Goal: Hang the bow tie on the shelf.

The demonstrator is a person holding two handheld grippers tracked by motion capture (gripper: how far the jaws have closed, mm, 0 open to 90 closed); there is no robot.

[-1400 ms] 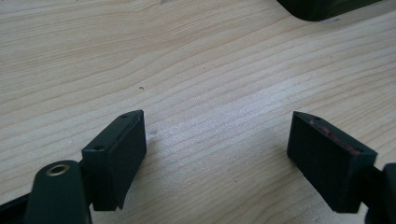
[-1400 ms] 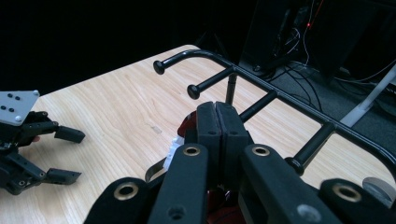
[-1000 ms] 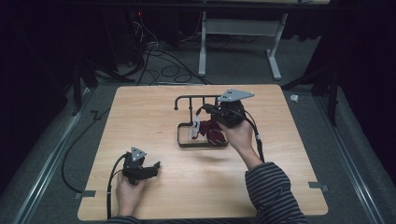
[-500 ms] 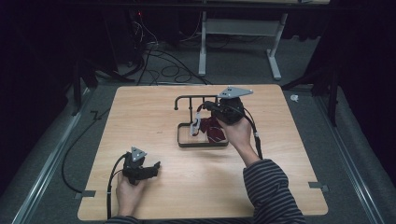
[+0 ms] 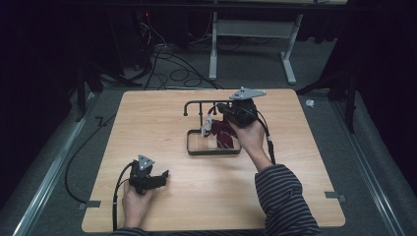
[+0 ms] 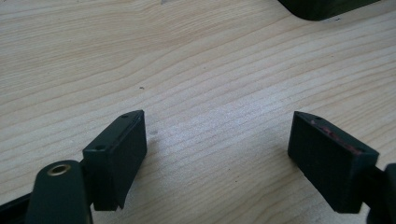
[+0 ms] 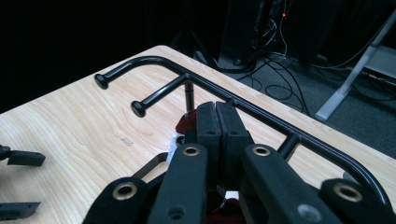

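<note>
Two claws are being worked at a black metal rack (image 5: 214, 147) standing mid-tabletop (image 5: 162, 201). Just above the rack's tray base, a dark red garment (image 5: 225, 135) with a white tag (image 5: 207, 124) is being held by the right claw (image 5: 220, 112), its jaws pressed together on the cloth below the pegged rail (image 7: 261, 116). Well in front of the rack, the left claw (image 6: 217, 154) is being rested with jaws spread and empty. Soft, light and limp by appearance, the garment is probably best being pinched at a bunched fold.

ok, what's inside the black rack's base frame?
A dark red item with a white tag sits inside the black rack, gripped by the right hand-held gripper. The hand covers its right part.
</note>
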